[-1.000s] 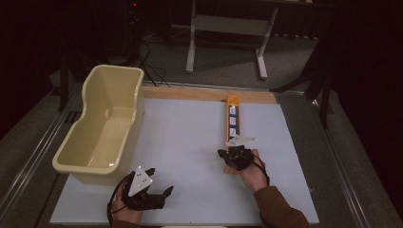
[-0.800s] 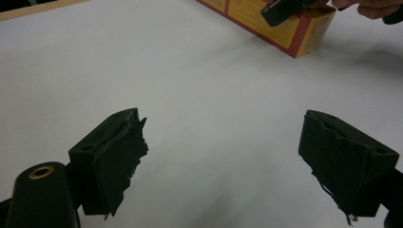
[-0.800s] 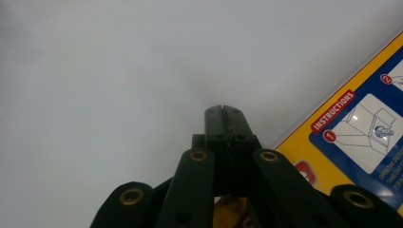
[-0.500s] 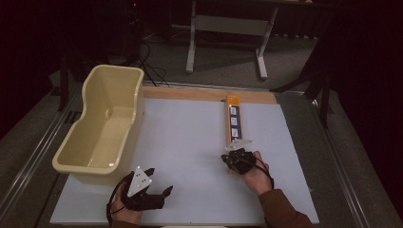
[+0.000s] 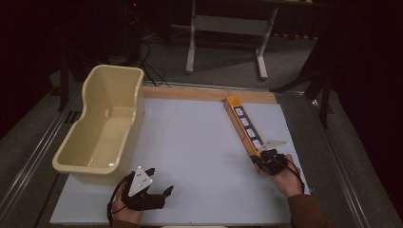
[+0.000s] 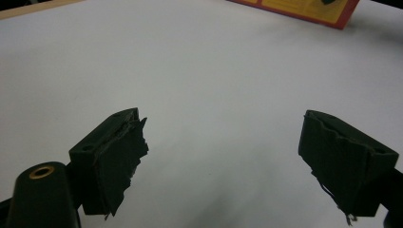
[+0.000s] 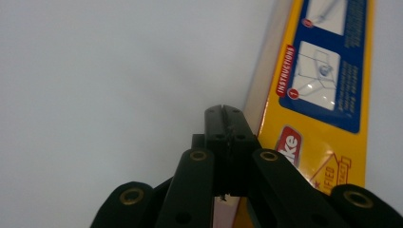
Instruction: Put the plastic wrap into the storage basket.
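The long, flat yellow-and-blue cardboard box (image 5: 243,125) has swung slantwise; beside its near end the right claw (image 5: 264,160) is pressed together, the left claw (image 5: 157,183) spread over matte white desk (image 5: 199,142).

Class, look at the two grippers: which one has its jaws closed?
The right gripper, at the near end of the long yellow box: its jaws are pressed together. The left gripper, beside the cream tub, has its jaws spread wide over bare table.

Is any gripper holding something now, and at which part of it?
The right gripper is shut on the near end of the long yellow box, at its edge. The left gripper is open and holds nothing.
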`<action>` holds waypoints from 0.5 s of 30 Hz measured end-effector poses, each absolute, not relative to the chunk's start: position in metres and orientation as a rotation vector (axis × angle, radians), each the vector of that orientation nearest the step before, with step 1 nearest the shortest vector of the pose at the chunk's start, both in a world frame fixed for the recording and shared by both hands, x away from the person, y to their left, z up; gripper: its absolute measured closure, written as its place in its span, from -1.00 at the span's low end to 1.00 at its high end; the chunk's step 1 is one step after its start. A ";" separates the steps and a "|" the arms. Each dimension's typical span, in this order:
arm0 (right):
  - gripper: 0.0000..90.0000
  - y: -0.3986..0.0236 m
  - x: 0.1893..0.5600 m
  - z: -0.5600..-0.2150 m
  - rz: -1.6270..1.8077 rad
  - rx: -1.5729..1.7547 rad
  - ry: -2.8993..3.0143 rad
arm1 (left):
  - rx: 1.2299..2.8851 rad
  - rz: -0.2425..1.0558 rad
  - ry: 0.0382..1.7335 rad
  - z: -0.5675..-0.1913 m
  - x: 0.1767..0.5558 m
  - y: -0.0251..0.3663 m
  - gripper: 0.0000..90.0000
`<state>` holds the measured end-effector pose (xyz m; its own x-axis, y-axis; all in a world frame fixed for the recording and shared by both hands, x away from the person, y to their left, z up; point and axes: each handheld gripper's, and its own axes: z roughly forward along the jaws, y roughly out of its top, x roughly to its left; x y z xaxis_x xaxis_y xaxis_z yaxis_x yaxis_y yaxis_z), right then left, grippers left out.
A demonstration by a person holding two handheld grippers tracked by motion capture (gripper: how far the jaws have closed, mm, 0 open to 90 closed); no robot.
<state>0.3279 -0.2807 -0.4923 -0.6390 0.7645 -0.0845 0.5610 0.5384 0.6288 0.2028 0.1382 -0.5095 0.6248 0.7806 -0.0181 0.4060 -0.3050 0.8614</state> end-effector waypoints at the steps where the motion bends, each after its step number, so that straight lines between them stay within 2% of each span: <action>1: 1.00 -0.286 0.329 -0.492 0.801 1.097 2.424 | 1.929 0.513 0.939 -0.510 0.203 0.138 -0.67; 10: 1.00 -0.318 0.342 -0.488 0.761 1.172 2.391 | 1.929 0.514 0.945 -0.510 0.203 0.138 -0.67; 15: 0.54 -0.322 0.349 -0.476 0.898 1.111 2.368 | 1.933 0.511 0.947 -0.510 0.204 0.137 -0.66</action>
